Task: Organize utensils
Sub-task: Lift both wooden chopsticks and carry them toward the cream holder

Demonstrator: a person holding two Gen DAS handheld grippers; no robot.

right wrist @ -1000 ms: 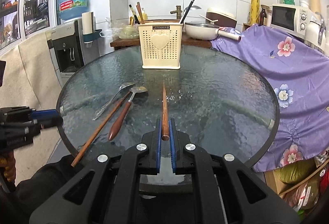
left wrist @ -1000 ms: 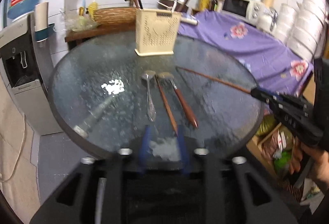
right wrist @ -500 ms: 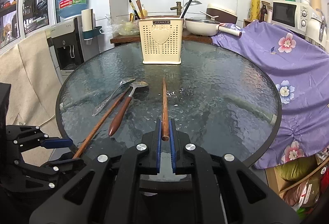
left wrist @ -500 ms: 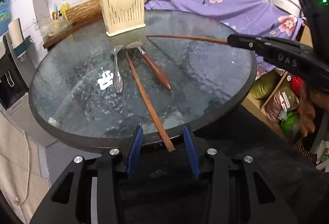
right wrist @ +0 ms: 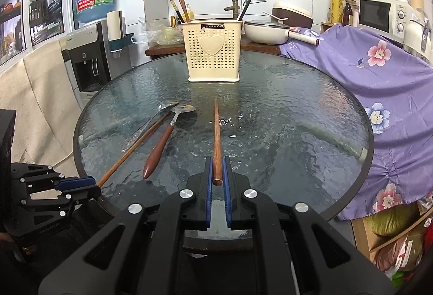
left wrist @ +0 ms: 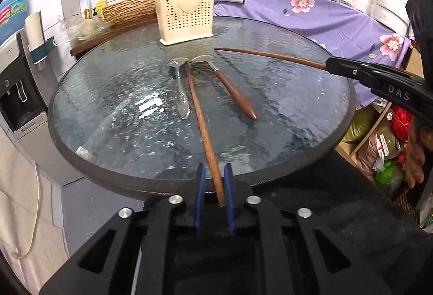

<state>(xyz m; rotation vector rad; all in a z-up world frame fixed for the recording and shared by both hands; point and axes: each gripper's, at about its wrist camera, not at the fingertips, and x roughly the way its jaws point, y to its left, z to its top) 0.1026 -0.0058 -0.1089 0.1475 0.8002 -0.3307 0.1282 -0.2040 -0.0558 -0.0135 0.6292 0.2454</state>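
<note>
On the round glass table (left wrist: 284, 111) lie a metal spoon (left wrist: 180, 95), a wooden-handled spoon (left wrist: 232, 92) and a long wooden chopstick (left wrist: 200, 119). The chopstick's near end sticks out over the table's front rim, between the blue pads of my left gripper (left wrist: 213, 168). Those jaws are closing. The stick leans on the right pad, with a gap at the left one. My right gripper (right wrist: 216, 159) is shut on a second chopstick (right wrist: 216, 132), which points at the cream utensil holder (right wrist: 212, 51). The right wrist view has the left gripper (right wrist: 90, 185) at the lower left.
The holder stands at the table's far edge with several utensils in it. A water dispenser (right wrist: 86, 62) is to the left. A purple flowered cloth (right wrist: 379, 73) covers things on the right, with a microwave (right wrist: 379, 13) behind it. Bags (left wrist: 387, 141) lie on the floor at the right.
My left gripper has sunk to the table's front rim, and its jaws have narrowed around the near end of the lying chopstick. The right gripper and its chopstick have stayed still.
</note>
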